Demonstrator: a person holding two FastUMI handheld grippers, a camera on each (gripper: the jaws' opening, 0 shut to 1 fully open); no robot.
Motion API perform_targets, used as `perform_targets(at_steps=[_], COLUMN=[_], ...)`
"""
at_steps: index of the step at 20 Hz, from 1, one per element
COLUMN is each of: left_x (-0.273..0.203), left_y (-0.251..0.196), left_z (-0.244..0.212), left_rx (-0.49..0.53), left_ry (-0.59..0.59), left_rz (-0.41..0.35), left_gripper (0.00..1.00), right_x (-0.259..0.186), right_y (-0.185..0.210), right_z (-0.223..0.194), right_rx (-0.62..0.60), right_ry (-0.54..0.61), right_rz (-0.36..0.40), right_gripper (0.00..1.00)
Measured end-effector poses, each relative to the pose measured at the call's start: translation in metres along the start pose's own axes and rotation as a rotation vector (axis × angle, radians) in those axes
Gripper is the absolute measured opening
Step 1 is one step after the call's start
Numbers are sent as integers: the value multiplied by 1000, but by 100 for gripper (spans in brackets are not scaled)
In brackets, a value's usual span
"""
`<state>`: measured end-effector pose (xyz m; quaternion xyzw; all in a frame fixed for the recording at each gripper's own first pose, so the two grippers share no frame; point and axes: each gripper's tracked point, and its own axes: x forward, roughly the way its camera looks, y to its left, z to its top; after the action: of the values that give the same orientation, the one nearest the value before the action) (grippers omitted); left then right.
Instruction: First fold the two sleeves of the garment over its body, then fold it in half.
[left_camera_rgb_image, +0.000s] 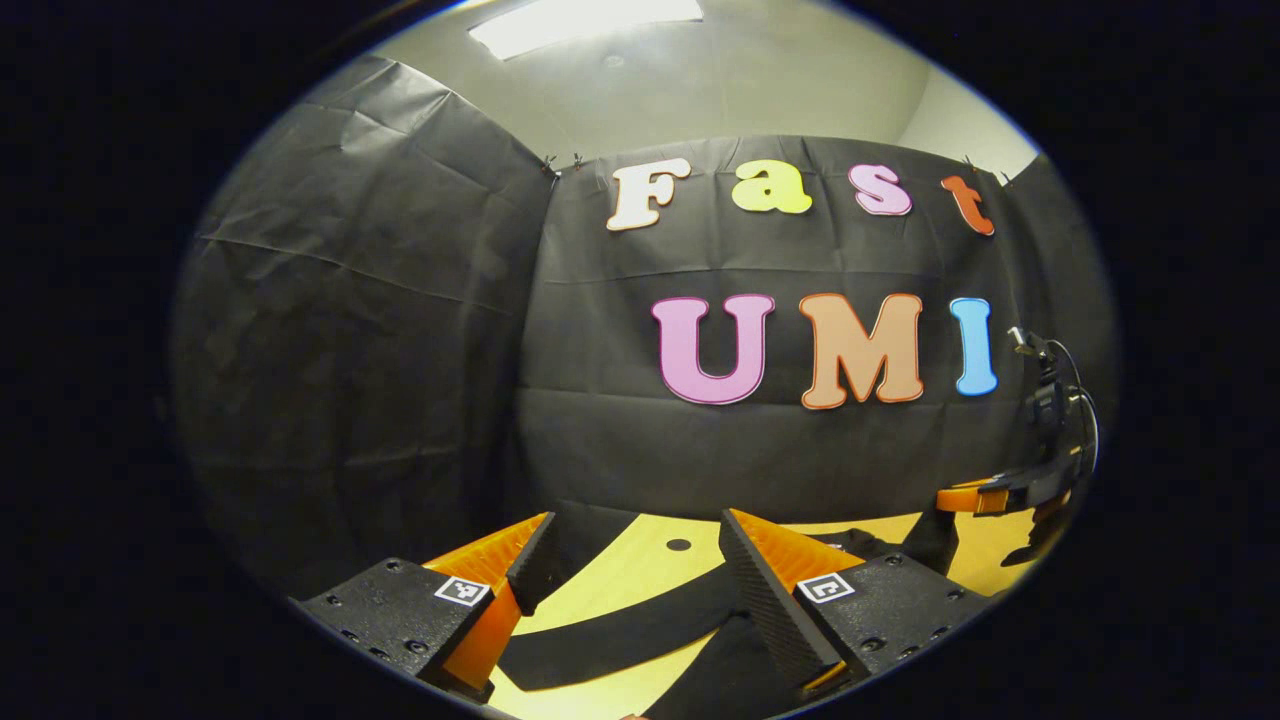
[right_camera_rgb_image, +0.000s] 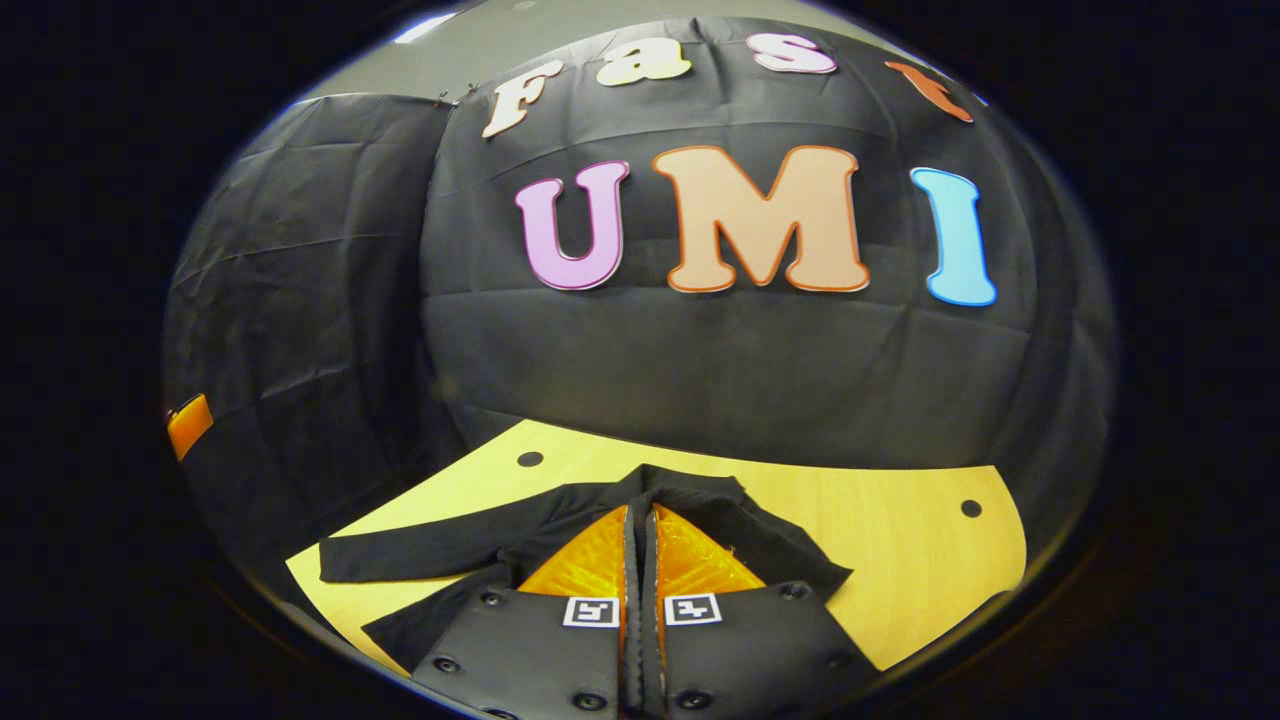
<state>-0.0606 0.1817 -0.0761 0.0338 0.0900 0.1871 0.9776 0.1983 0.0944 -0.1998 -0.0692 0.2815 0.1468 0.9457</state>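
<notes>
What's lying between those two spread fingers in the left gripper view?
In the left gripper view, the left hand-held gripper is open; between its fingers lie a dark sleeve of the garment and bare wooden table.

A light wooden table (right_camera_rgb_image: 900, 530) with small dark holes is standing before the black cloth wall (left_camera_rgb_image: 380, 350), while a ceiling light (left_camera_rgb_image: 585, 18) is glowing overhead.

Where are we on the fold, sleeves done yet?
Nothing looks finished: in the right gripper view one sleeve of the black garment lies stretched out on the wooden table. The right gripper is closed over the garment; whether it pinches fabric is unclear. The left gripper is open. Sleeve folds and halving remain.
</notes>
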Motion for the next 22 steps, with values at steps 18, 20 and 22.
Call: perform_targets(at_steps=[18, 20, 22], left_x=[45, 53, 61], left_y=[81, 83, 87], left_z=[-111, -143, -168], left_rx=[-61, -88, -95], left_ry=[277, 372, 448], left_rz=[14, 7, 5], left_gripper=[95, 99, 98], right_x=[115, 108, 92], right_y=[99, 92, 84], right_z=[-10, 7, 15], right_rx=[-61, -96, -127], right_ry=[69, 0, -38], right_rz=[9, -21, -43], right_gripper=[73, 99, 98])
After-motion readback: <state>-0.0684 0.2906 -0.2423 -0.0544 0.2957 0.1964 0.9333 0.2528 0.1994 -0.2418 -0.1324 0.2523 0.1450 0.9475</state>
